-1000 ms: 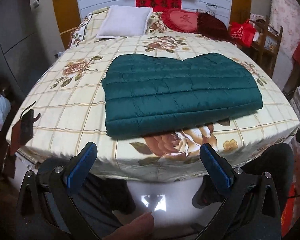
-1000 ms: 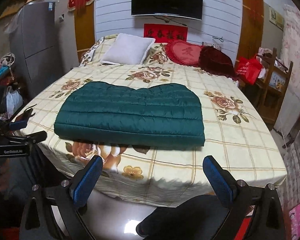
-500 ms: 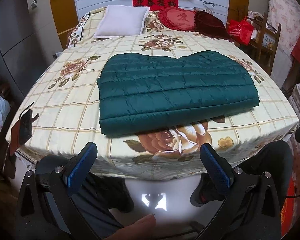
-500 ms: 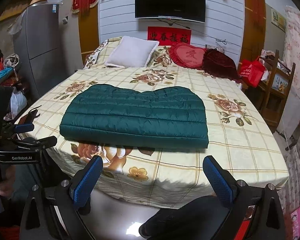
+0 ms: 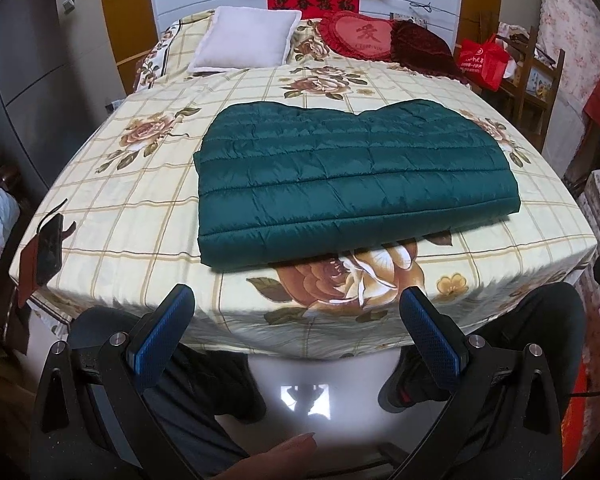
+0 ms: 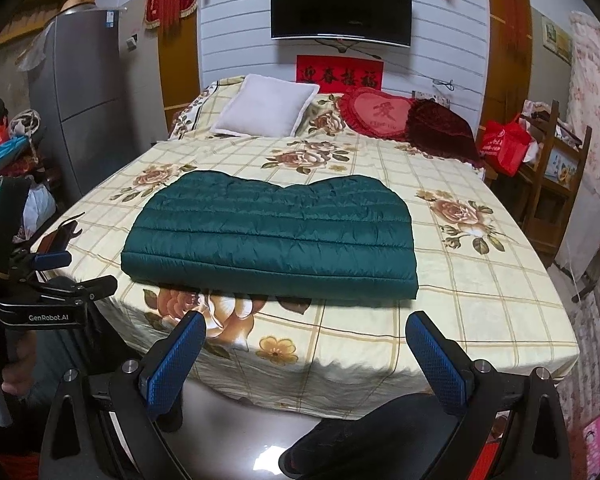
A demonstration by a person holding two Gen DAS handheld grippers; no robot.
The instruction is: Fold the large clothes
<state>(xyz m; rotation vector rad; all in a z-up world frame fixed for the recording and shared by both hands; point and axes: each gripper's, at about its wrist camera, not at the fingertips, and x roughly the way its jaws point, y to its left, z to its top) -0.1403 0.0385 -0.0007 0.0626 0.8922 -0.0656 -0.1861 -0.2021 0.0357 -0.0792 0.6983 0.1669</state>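
A dark green quilted jacket (image 5: 352,180) lies folded into a flat rectangle near the foot of the bed (image 5: 140,208); it also shows in the right wrist view (image 6: 272,236). My left gripper (image 5: 296,312) is open and empty, held back from the bed's foot edge, below the jacket. My right gripper (image 6: 304,336) is open and empty, also off the bed's front edge. The left gripper's body (image 6: 48,300) shows at the left of the right wrist view.
A white pillow (image 5: 246,38), a red heart cushion (image 5: 358,36) and a dark red cushion (image 5: 424,50) lie at the bed's head. A wooden shelf with a red bag (image 5: 484,60) stands to the right. A dark phone (image 5: 48,248) lies at the bed's left corner. My legs are below.
Both grippers have drawn back and lifted slightly away from the bed; the jacket appears farther off and has not moved. Both stay open.
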